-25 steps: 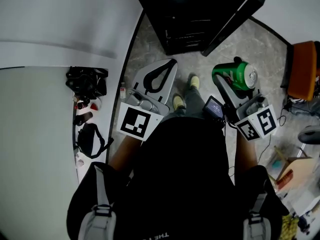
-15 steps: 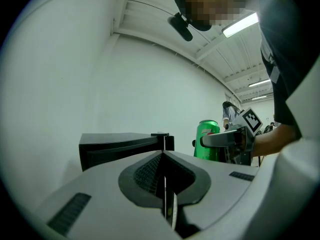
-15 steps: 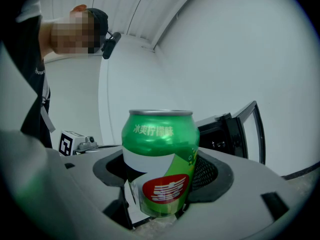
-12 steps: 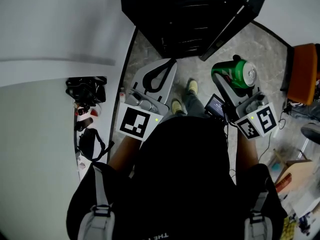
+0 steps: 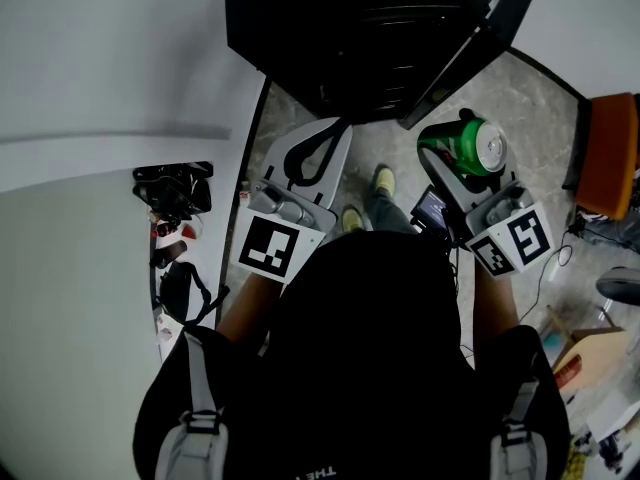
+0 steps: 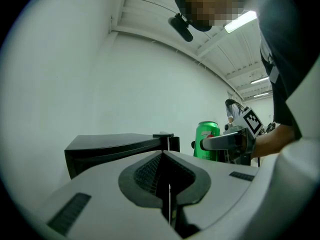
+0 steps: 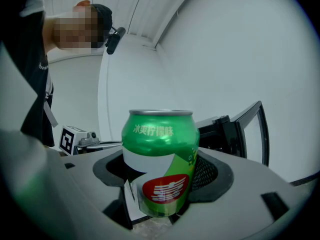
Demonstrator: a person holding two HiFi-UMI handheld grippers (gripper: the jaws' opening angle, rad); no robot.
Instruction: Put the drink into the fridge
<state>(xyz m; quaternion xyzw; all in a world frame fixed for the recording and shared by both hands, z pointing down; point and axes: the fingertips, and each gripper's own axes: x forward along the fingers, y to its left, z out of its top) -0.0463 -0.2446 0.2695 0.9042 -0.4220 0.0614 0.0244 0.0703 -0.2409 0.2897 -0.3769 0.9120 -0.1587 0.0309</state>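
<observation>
Closer to the black fridge (image 5: 350, 28) than a second ago, the green drink can (image 5: 468, 148) sits pinched in the right gripper (image 7: 159, 204), near the open door (image 5: 465, 53). The left gripper (image 5: 338, 130) is pressed together and holds nothing.

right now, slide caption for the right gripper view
Right hand-held gripper holding a green drink can, open black fridge behind.

The person wears a black short-sleeved top (image 5: 380, 368), grey shoulder straps with plastic buckles (image 5: 203, 418), dark trousers (image 5: 385, 213) and pale yellow shoes (image 5: 385, 179). The left gripper (image 5: 340, 126) and right gripper (image 5: 452, 140) are pale grey moulded shells with dark ribbed inner pads (image 6: 147, 171). Each carries a white cube with black square markers (image 5: 270, 248), and the right one also bears a small dark screen (image 5: 430, 210).
</observation>
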